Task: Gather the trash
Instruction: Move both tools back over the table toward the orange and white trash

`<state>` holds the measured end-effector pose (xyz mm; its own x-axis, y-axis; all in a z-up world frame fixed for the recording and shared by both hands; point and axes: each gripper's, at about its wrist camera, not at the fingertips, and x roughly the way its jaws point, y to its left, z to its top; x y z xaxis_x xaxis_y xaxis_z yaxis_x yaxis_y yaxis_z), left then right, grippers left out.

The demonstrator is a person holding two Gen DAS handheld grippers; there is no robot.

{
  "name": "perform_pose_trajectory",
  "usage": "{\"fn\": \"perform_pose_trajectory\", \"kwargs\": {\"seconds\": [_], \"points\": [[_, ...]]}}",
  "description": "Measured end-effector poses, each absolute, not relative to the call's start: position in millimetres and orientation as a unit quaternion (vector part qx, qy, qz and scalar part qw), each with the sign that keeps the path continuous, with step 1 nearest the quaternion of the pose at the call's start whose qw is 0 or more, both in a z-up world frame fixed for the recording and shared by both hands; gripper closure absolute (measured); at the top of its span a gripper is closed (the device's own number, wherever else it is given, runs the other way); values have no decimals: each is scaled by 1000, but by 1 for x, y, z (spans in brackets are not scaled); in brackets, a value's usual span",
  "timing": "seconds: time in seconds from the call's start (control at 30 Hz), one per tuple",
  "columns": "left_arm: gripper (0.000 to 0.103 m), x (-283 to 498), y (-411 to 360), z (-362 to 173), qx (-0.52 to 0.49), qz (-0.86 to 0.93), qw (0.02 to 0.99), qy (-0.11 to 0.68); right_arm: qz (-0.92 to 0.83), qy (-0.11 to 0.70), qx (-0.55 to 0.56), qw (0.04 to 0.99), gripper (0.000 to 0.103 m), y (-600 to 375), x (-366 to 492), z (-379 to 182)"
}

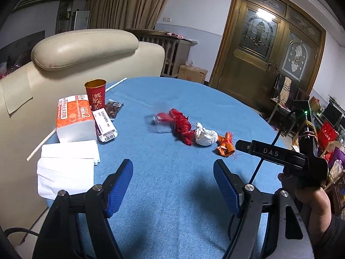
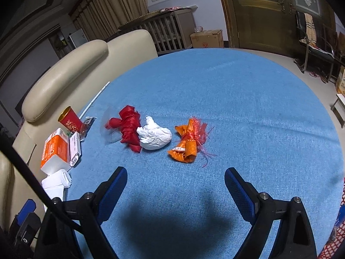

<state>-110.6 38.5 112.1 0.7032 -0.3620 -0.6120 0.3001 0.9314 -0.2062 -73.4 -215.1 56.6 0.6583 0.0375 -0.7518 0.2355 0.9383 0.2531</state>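
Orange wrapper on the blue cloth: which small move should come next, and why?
Probably ease the right hand-held gripper forward and down to straddle the orange wrapper. Its jaws stand open and empty, the wrapper lies just ahead of them, and it sits apart from the white wad, so it can be taken alone.

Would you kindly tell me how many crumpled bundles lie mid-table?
3, in a row: red bundle leftmost, white wad touching it, orange bundle apart at right. None seems hidden.

The clear plastic container (image 1: 160,123) is blurred, half hidden behind the red bag (image 1: 181,127).
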Motion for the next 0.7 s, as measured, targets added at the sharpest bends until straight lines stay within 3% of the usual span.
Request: {"fn": "perform_pose_trajectory", "kwargs": {"seconds": [0.7], "points": [[26, -112, 32, 111, -46, -180, 921, 342, -68, 410, 174, 893, 10, -228, -80, 55]]}}
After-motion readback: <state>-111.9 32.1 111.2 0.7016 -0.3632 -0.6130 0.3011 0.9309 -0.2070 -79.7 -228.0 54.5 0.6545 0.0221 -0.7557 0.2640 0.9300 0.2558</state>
